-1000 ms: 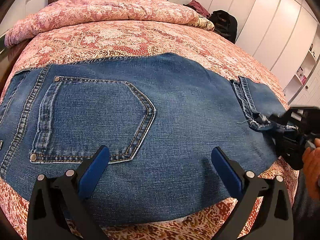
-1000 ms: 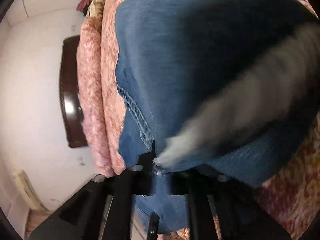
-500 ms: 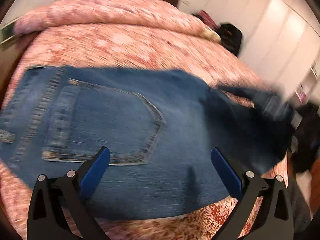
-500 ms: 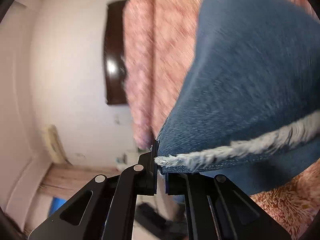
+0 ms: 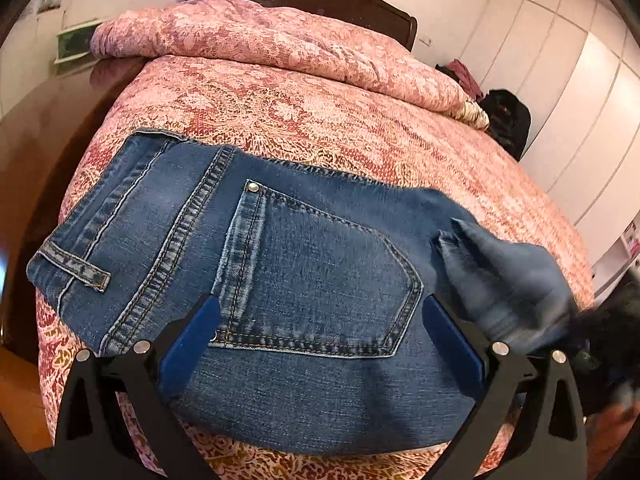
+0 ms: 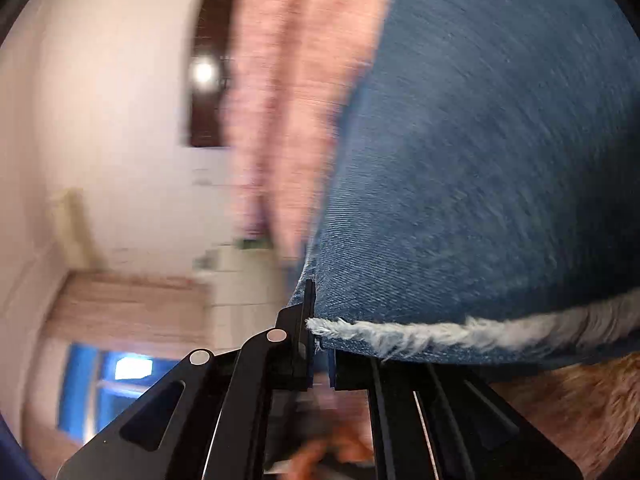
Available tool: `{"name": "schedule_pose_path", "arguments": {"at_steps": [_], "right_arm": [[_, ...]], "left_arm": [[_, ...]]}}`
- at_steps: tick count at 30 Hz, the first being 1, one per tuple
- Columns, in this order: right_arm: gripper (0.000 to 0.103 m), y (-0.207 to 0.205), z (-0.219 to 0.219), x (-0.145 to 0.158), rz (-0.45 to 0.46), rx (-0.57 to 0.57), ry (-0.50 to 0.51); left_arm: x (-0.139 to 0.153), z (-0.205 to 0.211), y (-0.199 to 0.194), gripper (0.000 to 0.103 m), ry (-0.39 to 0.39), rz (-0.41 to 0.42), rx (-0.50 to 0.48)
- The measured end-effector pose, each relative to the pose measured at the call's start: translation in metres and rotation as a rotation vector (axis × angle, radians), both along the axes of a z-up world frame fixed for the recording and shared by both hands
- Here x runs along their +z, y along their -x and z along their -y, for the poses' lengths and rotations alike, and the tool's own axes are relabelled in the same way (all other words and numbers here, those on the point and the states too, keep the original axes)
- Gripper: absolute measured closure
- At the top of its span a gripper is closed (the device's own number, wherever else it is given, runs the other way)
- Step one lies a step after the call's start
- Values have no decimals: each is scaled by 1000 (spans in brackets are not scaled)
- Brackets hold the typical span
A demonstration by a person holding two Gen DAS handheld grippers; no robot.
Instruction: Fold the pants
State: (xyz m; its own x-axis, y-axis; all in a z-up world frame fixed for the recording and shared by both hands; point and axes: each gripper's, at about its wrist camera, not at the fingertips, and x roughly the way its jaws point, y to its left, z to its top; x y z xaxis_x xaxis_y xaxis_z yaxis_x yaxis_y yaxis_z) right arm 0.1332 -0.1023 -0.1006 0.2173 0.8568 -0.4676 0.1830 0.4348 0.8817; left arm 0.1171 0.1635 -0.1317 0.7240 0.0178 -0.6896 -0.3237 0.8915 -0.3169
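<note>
Item: blue denim pants (image 5: 304, 280), mid-wash with orange-tan topstitching, lying seat-up across the near end of a bed covered in a pink and red floral bedspread (image 5: 320, 120). Landmark: the stitched back pocket (image 5: 320, 276) with a metal rivet at its upper corner. Waistband and belt loop (image 5: 74, 270) lie left of the pocket; the leg runs off to its right, so the long axis runs left to right across the bed. Right of the pocket a layer of leg fabric (image 5: 508, 280) is raised off the flat denim and blurred, apparently in motion. Left gripper (image 5: 320, 336), black frame with blue pads: jaws spread wide, one pad at the pocket's lower left corner, the other just right of its pointed end, hovering over or near the fabric; contact cannot be told. Right gripper (image 6: 320, 364), black: jaws closed narrowly on the leg's hem corner, beside the frayed whitish raw hem (image 6: 460, 336), the denim bulging above it in the right wrist view. Judgement: the right hand is the working one, holding the leg end to the right of the pocket; the coming move likely carries that hem leftward along the long axis toward the waistband. Risk: the pinched corner may slip or the layers land askew.
</note>
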Motion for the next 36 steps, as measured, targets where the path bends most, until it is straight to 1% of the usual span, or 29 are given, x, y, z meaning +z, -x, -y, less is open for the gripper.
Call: {"name": "schedule_pose_path", "arguments": {"at_steps": [1,2,3,5,6,7,8,9,11,12,13,15,17,18,19,20,21,22,24,26,28,29,30,31,32,33,34,35,36], "right_arm": [[103,4,3,-22,-67,-11,75],[103,6,6,-35,-69,-29,54],[101,7,1,-27,-41,2,83],[92,7,-3,-16,-73,35,114],[76,9,0,-13,-134,55,90],[48,7,-2,-8,-185,86,38],[39,-5,-14,-3,-205,121,-1],[37,2,-12,7,-206,179,-19],[37,8,-4,23,-160,258,8],[37,5,0,30,-126,257,16],[39,-1,11,40,-62,222,30],[51,-23,29,52,67,136,39],[51,-47,51,59,180,4,116],[51,-57,55,59,205,-24,120],[51,-70,58,52,211,-43,124],[51,-79,59,40,187,-62,127],[51,-90,61,22,122,-84,151],[58,-98,65,9,85,-84,170],[80,-99,66,-7,92,-102,210],[80,-97,64,-4,130,-79,243],[79,-94,45,11,118,-71,312],[77,-90,39,19,134,-57,332],[68,-82,38,30,169,-25,363],[65,-78,37,38,196,-7,407],[65,-72,27,45,238,16,425],[60,-63,14,49,306,77,446],[36,-54,0,47,348,149,529],[35,-45,-6,40,368,219,612],[35,-29,-24,32,481,320,748]], "left_arm": [[1,1,-1,2,1,1,0],[0,0,0,2,9,2,-2],[-1,-2,1,2,15,1,-3],[0,-2,1,2,17,2,-2],[0,-1,3,2,14,-3,-2],[0,1,4,2,5,-9,-3],[0,1,4,2,0,-13,-3],[0,2,3,2,-3,-15,-4],[-1,3,3,2,-4,-18,-3],[-1,3,2,2,-5,-21,-3],[-2,3,1,2,-11,-26,-3],[-2,5,1,2,-19,-29,-5],[-2,6,2,2,-22,-29,-5],[-2,6,2,2,-23,-30,-4],[-2,7,2,2,-26,-32,-5],[-3,8,1,2,-34,-36,-5],[-3,10,1,2,-45,-43,-6],[-3,11,0,2,-51,-47,-6],[-4,13,-1,2,-65,-58,-8],[-5,15,-2,2,-76,-68,-7],[-6,16,-3,2,-89,-76,-6],[-6,18,-5,2,-102,-84,-7],[-6,19,-6,2,-114,-91,-7],[-6,22,-7,2,-132,-103,-7],[-7,24,-8,2,-145,-112,-7],[-7,26,-9,2,-159,-121,-7],[-7,27,-10,2,-173,-130,-8],[-7,29,-11,2,-187,-140,-9],[-7,30,-11,2,-195,-146,-8]]}}
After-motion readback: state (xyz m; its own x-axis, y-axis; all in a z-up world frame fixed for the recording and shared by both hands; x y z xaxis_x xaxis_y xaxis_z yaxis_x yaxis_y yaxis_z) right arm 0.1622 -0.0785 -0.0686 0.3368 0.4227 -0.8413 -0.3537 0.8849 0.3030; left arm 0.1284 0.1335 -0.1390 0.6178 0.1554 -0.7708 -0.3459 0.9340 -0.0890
